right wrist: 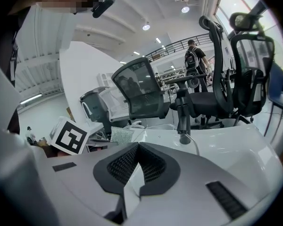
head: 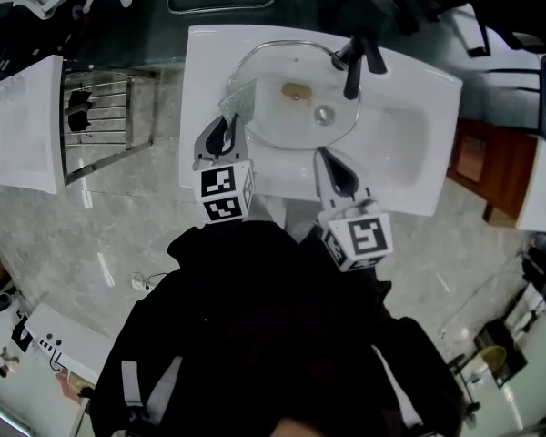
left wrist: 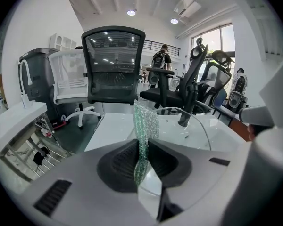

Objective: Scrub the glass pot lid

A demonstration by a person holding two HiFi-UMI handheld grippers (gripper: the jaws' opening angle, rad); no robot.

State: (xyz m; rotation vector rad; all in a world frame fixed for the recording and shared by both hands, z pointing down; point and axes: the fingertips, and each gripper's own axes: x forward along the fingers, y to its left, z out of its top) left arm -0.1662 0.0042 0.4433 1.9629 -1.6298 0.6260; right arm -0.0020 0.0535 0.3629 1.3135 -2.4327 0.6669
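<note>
The glass pot lid (head: 282,126) lies flat on the white sink top (head: 409,144), with its metal knob (head: 324,114) near the middle. My left gripper (head: 231,121) hangs over the lid's near-left rim, shut on a green-silver mesh scrub cloth (head: 239,98). In the left gripper view the cloth (left wrist: 146,124) stands up between the jaws of the left gripper (left wrist: 142,150), and the lid's rim (left wrist: 202,124) curves beyond it. My right gripper (head: 328,156) is at the lid's near edge. Its jaws are shut with nothing in them (right wrist: 137,150).
A black faucet (head: 355,62) rises at the far right of the lid, also in the right gripper view (right wrist: 183,112). A wire rack (head: 100,126) stands to the left of the sink top. Office chairs (left wrist: 113,65) crowd behind it. Marble floor lies below.
</note>
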